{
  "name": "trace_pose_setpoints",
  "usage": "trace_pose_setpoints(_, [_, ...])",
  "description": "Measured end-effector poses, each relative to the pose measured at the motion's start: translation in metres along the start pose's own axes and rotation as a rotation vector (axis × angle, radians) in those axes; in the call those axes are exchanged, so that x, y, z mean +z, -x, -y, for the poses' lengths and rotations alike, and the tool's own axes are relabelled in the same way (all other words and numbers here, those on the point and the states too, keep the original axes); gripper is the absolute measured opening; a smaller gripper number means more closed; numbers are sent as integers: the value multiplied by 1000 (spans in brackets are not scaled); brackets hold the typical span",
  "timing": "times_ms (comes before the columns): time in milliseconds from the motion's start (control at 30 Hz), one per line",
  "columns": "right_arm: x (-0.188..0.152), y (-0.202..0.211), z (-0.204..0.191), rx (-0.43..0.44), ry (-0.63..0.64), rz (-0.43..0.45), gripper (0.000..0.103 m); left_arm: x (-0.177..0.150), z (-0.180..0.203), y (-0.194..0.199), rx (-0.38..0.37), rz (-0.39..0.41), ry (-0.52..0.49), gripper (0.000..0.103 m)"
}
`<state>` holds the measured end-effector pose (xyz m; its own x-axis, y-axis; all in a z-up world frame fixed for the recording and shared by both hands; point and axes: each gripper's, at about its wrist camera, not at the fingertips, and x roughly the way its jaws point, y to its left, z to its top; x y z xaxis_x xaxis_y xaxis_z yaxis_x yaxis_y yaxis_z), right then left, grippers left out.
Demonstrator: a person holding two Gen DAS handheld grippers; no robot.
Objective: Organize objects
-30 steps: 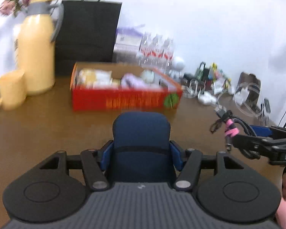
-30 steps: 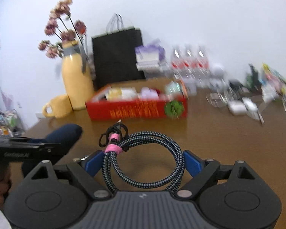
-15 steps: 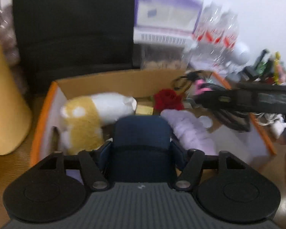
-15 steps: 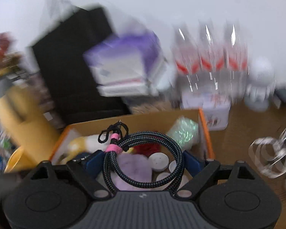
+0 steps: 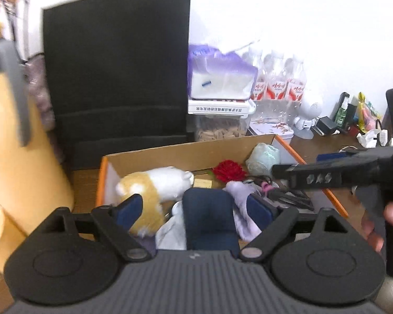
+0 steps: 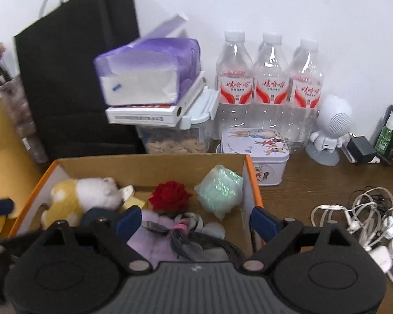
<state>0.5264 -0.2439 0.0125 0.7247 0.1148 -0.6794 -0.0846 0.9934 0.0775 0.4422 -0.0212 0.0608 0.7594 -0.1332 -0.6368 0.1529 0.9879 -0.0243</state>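
Observation:
An orange-edged cardboard box [image 5: 186, 154] [image 6: 252, 183] holds a yellow-and-white plush [image 5: 154, 183] [image 6: 91, 193], a red rose [image 5: 229, 171] [image 6: 170, 196], a green wrapped bundle [image 6: 220, 189] and a purple soft item [image 6: 149, 240]. My left gripper [image 5: 196, 209] is open over the box; the navy case [image 5: 209, 222] sits loose between its fingers. My right gripper [image 6: 194, 219] is open above the box. The braided cable with a pink tie [image 6: 186, 235] [image 5: 275, 191] lies in the box below it.
A black paper bag [image 5: 118, 73] stands behind the box, a yellow jug [image 5: 10, 157] to the left. A tissue pack [image 6: 149, 76], three water bottles [image 6: 269, 78], a tin [image 6: 259, 157], a white robot figure [image 6: 330, 128] and white earphone cables [image 6: 366, 222] fill the right.
Both grippers moved forward over the box and opened. The cable has dropped from the right gripper into the box, and the left fingers have let go of the navy case.

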Motion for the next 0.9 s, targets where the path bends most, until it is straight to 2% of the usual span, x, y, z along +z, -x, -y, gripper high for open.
trace_pose_setpoints(100, [-4, 30, 10, 8, -65, 29, 91, -12, 3, 34, 17, 17, -7, 89])
trace_pose_setpoints(200, [-16, 69, 22, 70, -139, 53, 91, -30, 5, 74, 6, 51, -17, 95])
trace_pose_setpoints(333, [-54, 130, 14, 83, -95, 93, 92, -74, 12, 146, -6, 124, -46, 101])
trace_pose_setpoints(467, [-121, 192, -4, 102, 6, 108, 92, -131, 21, 211, -18, 199, -18, 103])
trace_pose_setpoints(567, [-179, 240, -18, 153, 34, 147, 92, -179, 36, 234, -15, 178, -40, 103])
trace_pose_setpoints(633, [-215, 267, -31, 166, 51, 185, 95, -211, 45, 245, 36, 162, -48, 103])
trace_pose_setpoints(667, [-233, 280, -38, 164, 57, 207, 101, -225, 50, 251, 67, 165, -47, 103])
trace_pose_setpoints(767, [-282, 315, -57, 137, 54, 265, 103, -259, 56, 273, 123, 171, -18, 103])
trace_pose_setpoints(900, [-324, 349, -76, 116, 28, 259, 103, -295, 53, 313, 97, 206, 56, 103])
